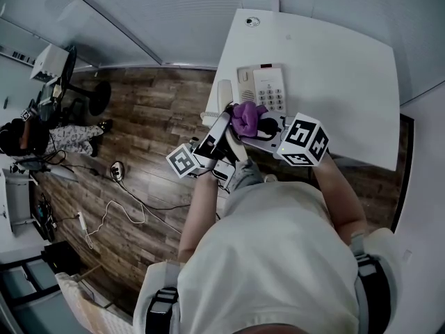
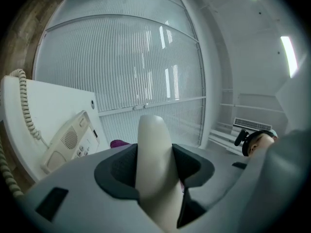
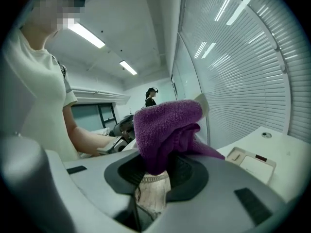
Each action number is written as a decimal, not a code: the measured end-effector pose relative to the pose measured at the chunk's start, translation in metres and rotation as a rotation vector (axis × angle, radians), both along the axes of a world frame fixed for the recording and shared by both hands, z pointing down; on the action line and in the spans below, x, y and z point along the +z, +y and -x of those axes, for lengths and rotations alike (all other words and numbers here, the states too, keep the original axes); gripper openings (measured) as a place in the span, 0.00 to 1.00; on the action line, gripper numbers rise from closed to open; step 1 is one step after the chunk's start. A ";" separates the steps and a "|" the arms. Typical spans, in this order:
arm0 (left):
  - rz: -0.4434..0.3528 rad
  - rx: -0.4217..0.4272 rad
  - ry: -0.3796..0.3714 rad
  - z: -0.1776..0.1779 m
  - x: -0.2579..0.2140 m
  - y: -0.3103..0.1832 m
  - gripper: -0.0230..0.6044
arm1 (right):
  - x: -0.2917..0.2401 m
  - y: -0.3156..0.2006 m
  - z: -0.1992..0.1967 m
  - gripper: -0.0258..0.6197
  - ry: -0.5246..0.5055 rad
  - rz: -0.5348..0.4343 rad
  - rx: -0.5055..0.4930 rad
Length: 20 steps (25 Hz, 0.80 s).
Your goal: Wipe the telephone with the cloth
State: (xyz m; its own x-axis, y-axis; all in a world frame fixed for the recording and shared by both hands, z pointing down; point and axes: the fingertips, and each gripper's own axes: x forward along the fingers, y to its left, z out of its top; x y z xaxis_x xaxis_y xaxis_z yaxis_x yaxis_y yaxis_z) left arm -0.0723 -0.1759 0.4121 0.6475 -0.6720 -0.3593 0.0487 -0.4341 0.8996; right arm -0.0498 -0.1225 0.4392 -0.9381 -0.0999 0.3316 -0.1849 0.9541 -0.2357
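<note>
The cream handset (image 1: 224,94) is lifted off the telephone base (image 1: 262,89), which sits on the white table (image 1: 348,82). My left gripper (image 1: 226,122) is shut on the handset (image 2: 154,149), which stands up between the jaws. The base (image 2: 73,139) and its coiled cord (image 2: 26,111) lie to the left in the left gripper view. A purple cloth (image 1: 246,115) is bunched against the handset. My right gripper (image 1: 264,126) is shut on this cloth (image 3: 167,127). An edge of the handset (image 3: 203,104) shows just behind the cloth, and the base (image 3: 253,163) sits lower right.
The table's left edge drops to a wood floor with loose cables (image 1: 118,207). An office chair (image 1: 83,92) and a seated person (image 1: 28,138) are far left. Window blinds (image 2: 121,67) run behind the table. Another person (image 3: 150,97) stands far off.
</note>
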 end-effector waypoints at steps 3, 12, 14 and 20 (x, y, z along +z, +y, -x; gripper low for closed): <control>0.001 0.000 -0.009 0.002 -0.001 -0.001 0.40 | 0.002 0.007 -0.002 0.22 0.031 -0.046 -0.053; -0.001 -0.001 -0.017 0.007 0.001 -0.001 0.40 | 0.004 0.021 0.001 0.22 0.067 -0.077 -0.140; -0.003 -0.006 -0.018 0.009 0.000 -0.002 0.40 | 0.005 0.024 0.001 0.22 0.070 -0.074 -0.156; -0.005 -0.035 -0.018 0.019 -0.001 -0.005 0.40 | 0.011 0.032 0.000 0.22 0.071 -0.066 -0.154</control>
State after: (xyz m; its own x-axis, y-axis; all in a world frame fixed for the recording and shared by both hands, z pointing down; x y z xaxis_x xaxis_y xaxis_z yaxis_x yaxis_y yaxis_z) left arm -0.0911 -0.1812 0.4112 0.6297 -0.6928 -0.3514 0.0172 -0.4398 0.8979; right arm -0.0503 -0.0902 0.4502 -0.9185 0.0198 0.3949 -0.0490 0.9854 -0.1633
